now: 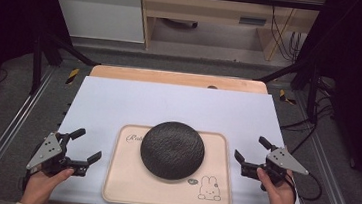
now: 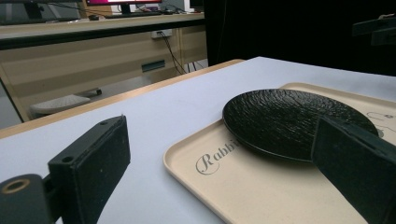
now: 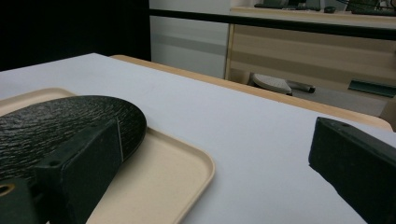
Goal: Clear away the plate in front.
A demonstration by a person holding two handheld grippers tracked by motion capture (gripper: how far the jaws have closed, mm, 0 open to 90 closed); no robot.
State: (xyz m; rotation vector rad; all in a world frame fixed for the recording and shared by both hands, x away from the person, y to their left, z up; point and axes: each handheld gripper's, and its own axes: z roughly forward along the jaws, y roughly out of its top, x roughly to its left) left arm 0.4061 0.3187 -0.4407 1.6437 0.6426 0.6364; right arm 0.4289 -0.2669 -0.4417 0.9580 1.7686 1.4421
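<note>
Two hand-held tongs, left tongs and right tongs, both spread wide, holding nothing, flank beige tray on white table; dark round textured plate rests on tray, toward far edge

plate: black, rough ridged texture | tray under plate: pale beige, dark script lettering at its far-left corner, outlined rabbit drawing at its near-right corner | surface around tray: pale lavender-white sheet, light wood edge beyond | left gripper, right gripper flanking tray: black fingers, grey plates
</note>
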